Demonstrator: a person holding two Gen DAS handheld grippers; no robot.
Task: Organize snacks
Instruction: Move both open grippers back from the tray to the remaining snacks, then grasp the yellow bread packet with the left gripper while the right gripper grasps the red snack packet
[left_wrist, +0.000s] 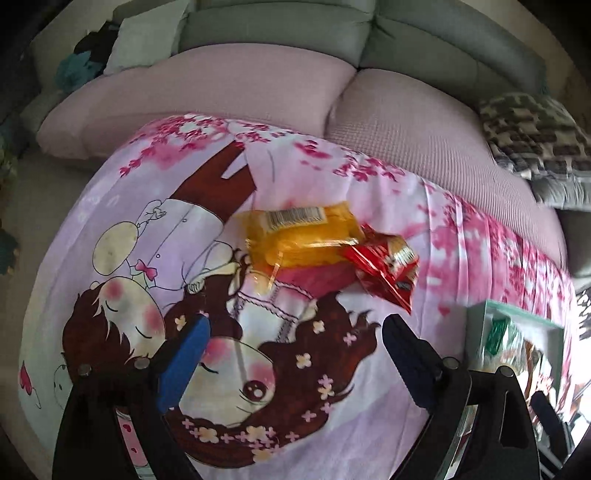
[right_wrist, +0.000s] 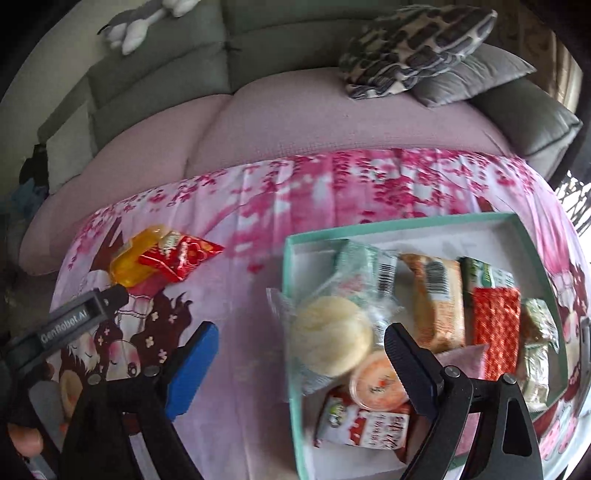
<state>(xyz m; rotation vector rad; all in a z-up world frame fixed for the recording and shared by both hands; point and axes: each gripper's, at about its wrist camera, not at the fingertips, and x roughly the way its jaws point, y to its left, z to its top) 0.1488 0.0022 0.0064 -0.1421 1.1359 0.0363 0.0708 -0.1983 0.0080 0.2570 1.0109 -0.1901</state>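
A yellow snack packet (left_wrist: 299, 236) lies on the cartoon-print cloth (left_wrist: 129, 206), and a red packet (left_wrist: 384, 264) overlaps its right end. My left gripper (left_wrist: 295, 325) hovers just short of them, open, nothing between its fingers. In the right wrist view a teal-rimmed box (right_wrist: 399, 225) holds several wrapped snacks, among them a round pale bun (right_wrist: 332, 332) and an orange cup (right_wrist: 373, 384). My right gripper (right_wrist: 301, 332) stands open over the box's left edge and holds nothing. The yellow packet (right_wrist: 129, 266), red packet (right_wrist: 181, 254) and left gripper's finger (right_wrist: 107, 295) show at the left.
A sofa with a pink seat cushion (right_wrist: 332, 122) runs behind the cloth. A patterned pillow (right_wrist: 410, 48) on a grey one lies at the back right, a plush toy (right_wrist: 136, 26) on the backrest. A hand (right_wrist: 26, 439) shows at the lower left.
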